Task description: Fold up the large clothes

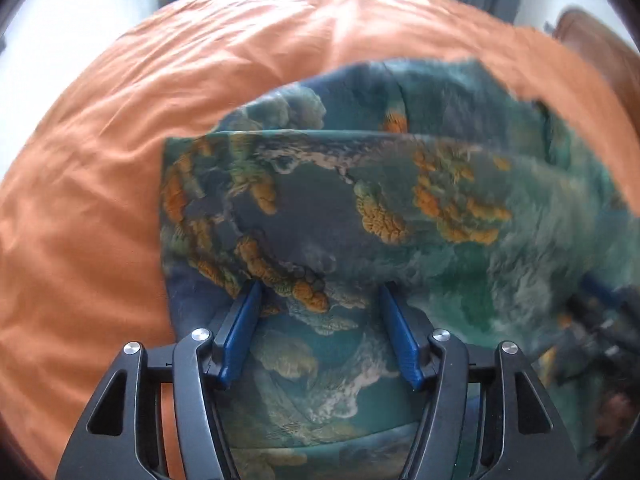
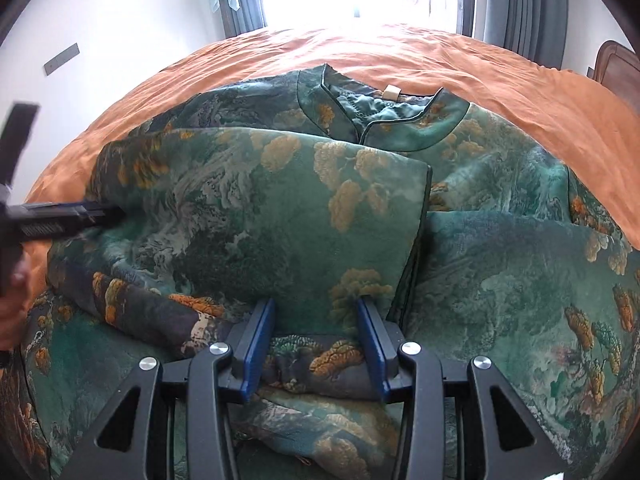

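The green printed garment (image 2: 280, 208) lies on the orange bed (image 2: 500, 76), its collar (image 2: 384, 120) at 12 o'clock in the right view. A folded flap drapes over both grippers' fingertips. The left gripper (image 1: 320, 292) and right gripper (image 2: 316, 304) each have their jaws apart, the fabric edge resting across the tips. Curtains (image 2: 520, 0) hang at 1 o'clock.

A green landscape-print garment (image 2: 248, 208) with orange trees lies partly folded, collar up, on the bed.
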